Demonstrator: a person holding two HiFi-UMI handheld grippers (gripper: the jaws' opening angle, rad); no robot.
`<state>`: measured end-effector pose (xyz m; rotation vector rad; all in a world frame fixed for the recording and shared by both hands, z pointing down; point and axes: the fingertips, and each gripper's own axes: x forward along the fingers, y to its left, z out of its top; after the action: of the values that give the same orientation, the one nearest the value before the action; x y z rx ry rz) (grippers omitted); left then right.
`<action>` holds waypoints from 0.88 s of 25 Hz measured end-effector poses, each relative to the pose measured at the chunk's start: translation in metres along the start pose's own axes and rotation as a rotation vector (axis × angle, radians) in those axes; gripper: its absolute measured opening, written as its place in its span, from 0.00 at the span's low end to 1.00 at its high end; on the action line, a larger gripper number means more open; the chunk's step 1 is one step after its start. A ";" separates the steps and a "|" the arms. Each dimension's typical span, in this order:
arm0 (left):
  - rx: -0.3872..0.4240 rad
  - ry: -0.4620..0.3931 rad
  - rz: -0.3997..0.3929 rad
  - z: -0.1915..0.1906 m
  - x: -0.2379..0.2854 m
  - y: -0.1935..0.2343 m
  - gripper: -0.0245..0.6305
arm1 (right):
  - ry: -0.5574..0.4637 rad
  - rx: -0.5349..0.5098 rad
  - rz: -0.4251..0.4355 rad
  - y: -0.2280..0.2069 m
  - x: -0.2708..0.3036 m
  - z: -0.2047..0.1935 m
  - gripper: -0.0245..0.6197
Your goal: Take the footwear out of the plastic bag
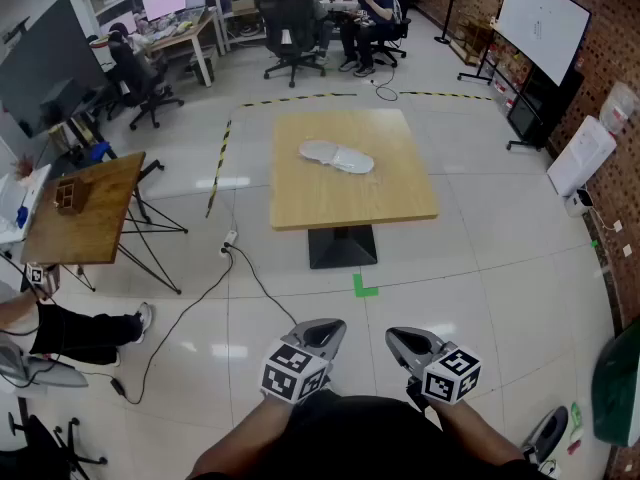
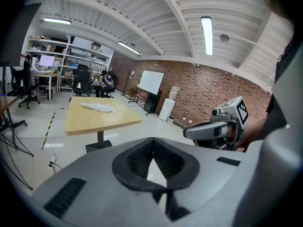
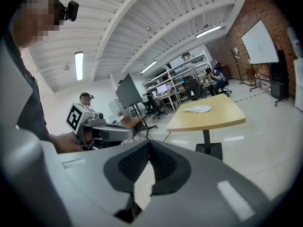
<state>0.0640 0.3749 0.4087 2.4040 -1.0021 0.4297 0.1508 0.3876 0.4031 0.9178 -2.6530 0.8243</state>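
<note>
Left gripper (image 1: 320, 334): nearest, low in the head view; its fingers (image 2: 136, 158) are pressed together with nothing between them.
Right gripper (image 1: 403, 340): just beside the left one; its fingers (image 3: 164, 163) are likewise closed and empty.
Plastic bag (image 1: 337, 156): well ahead of both sets of fingers, across open floor (image 1: 480, 268), lying flat on the far half of the wooden surface (image 1: 350, 208).
Footwear (image 1: 348, 159): inside the bag, seen only as a long pale shape; kind and number are too small to tell.
Look: whitish thin film, low and elongated, a little crumpled.
Handling: likely light. The film is probably soft and slippery, apt to slide on smooth wood and bunch under a pinch. The footwear is likely firmer.
Where to hold: probably one set of fingers pinching loose film at an end, the other taking the footwear's firm edge at the opening. Which end is open cannot be told.
</note>
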 end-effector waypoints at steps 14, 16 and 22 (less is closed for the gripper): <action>-0.005 0.039 -0.023 0.020 0.034 0.077 0.05 | 0.028 0.031 -0.065 -0.046 0.056 0.030 0.04; -0.013 0.047 -0.011 0.025 0.041 0.086 0.05 | 0.029 0.029 -0.051 -0.055 0.066 0.039 0.04; 0.004 0.074 0.038 0.049 0.068 0.121 0.05 | 0.014 0.023 0.016 -0.100 0.113 0.079 0.04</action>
<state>0.0265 0.2357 0.4387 2.3580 -1.0168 0.5314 0.1235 0.2213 0.4240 0.8945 -2.6472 0.8640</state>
